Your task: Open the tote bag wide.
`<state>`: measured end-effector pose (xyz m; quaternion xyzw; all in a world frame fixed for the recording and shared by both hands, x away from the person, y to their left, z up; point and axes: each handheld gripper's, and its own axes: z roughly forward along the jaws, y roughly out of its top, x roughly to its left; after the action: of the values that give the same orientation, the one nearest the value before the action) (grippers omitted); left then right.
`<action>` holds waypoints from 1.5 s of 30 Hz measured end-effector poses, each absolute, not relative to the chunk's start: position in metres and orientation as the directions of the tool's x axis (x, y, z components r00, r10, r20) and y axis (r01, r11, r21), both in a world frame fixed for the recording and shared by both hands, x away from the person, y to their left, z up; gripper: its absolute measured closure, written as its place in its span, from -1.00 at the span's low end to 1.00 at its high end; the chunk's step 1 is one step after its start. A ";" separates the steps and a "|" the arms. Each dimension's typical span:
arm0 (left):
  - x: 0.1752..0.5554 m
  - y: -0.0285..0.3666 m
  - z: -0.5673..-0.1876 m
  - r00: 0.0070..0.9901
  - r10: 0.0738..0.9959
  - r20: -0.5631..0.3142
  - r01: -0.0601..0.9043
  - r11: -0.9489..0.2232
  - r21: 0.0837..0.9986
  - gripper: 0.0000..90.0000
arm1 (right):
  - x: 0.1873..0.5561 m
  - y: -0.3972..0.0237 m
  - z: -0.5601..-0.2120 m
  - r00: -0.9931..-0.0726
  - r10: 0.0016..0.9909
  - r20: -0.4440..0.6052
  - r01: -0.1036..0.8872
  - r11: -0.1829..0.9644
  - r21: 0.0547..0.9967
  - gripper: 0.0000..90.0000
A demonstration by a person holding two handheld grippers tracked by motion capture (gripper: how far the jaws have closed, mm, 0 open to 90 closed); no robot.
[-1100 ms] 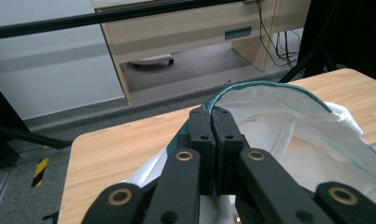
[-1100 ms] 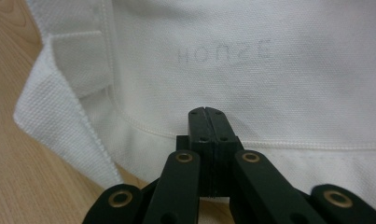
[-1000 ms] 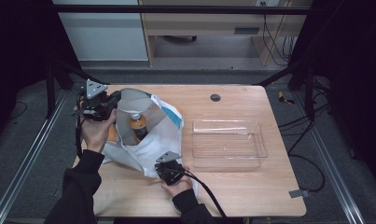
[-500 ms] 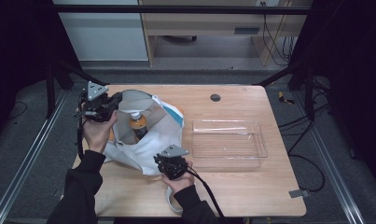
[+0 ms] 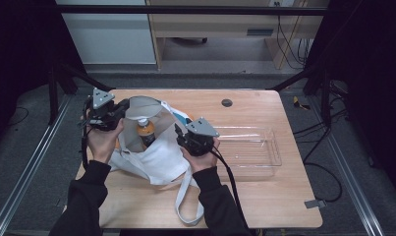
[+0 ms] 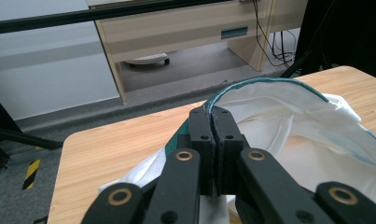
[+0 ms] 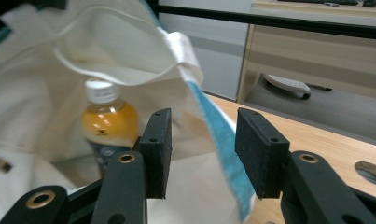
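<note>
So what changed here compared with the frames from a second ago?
The right gripper moved from the bag's near edge up to its open mouth, and its jaws have just been opening around the teal-edged rim without pressing it. The left gripper stayed clamped on the white bag; bottle and clear tray unmoved.

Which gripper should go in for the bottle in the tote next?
Right. The right gripper hangs at the bag's open mouth, its jaws just opening with only the bag's rim between them, facing the bottle. The left gripper is shut on the rim, holding the bag open.
</note>
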<state>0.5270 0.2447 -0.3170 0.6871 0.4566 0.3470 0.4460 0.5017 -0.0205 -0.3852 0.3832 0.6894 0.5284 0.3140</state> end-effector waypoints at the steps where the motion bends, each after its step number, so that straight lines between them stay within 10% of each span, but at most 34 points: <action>1: 0.527 0.245 -0.317 0.342 0.937 0.069 0.318 -0.185 0.930 0.96 | 0.502 -0.021 -0.385 -0.509 0.860 -0.028 0.197 0.148 0.969 0.26; 8: 0.524 0.247 -0.320 0.357 0.932 0.066 0.312 -0.185 0.932 0.96 | 0.518 -0.017 -0.391 -0.514 0.856 -0.051 0.248 0.205 0.947 0.46; 12: 0.522 0.249 -0.322 0.366 0.928 0.068 0.307 -0.190 0.932 0.94 | 0.519 -0.015 -0.396 -0.518 0.855 -0.038 0.275 0.208 0.939 0.95; 27: 0.485 0.264 -0.341 0.393 0.910 0.133 0.268 -0.252 0.930 0.13 | 0.517 -0.015 -0.394 -0.518 0.856 -0.013 0.278 0.183 0.943 0.99; 34: 0.478 0.271 -0.355 0.388 0.910 0.148 0.309 -0.280 0.909 0.21 | 0.517 -0.016 -0.394 -0.516 0.857 -0.009 0.280 0.178 0.943 0.99; 45: 0.485 0.273 -0.356 0.340 0.930 0.143 0.342 -0.263 0.902 0.86 | 0.509 -0.017 -0.392 -0.549 0.836 0.012 0.278 0.169 0.946 0.71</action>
<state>0.4851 0.2733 -0.3565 0.7090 0.4483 0.3591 0.4091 0.5093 -0.0171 -0.3920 0.3894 0.7146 0.5138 0.2715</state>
